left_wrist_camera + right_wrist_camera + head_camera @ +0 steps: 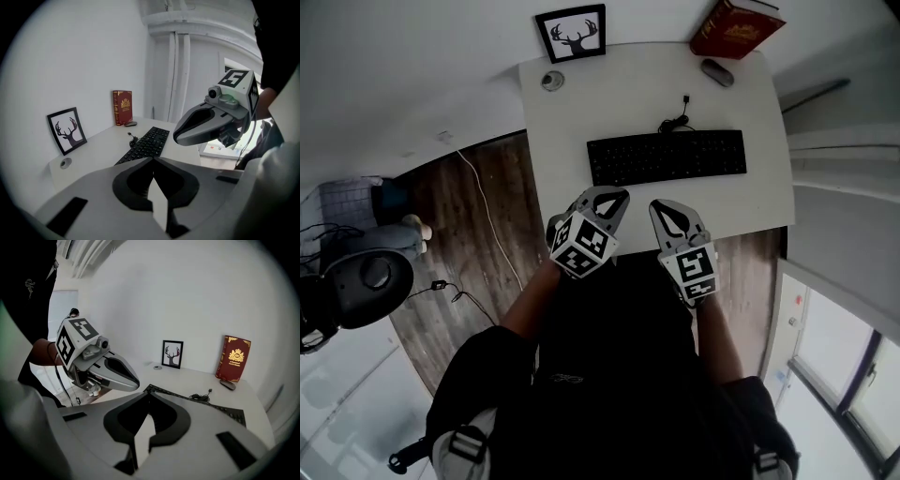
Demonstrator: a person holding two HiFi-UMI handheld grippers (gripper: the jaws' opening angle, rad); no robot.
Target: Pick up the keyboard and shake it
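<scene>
White worktop (581, 103) carries keyboard (667, 157), untouched; we hold left gripper (614, 197), right gripper (666, 208) short of it, both jaws together, empty, likely pre-approach.

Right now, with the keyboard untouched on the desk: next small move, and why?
Probably open both and spread them toward the ends of the keyboard. The left claw and right claw are shut, empty and side by side at the front edge of the desk, short of the keyboard, which lies flat.

On the desk (562, 131), the keyboard (667, 156) lies in front, framed picture (571, 34) behind-left, book (736, 27) and mouse (717, 72) behind-right.
</scene>
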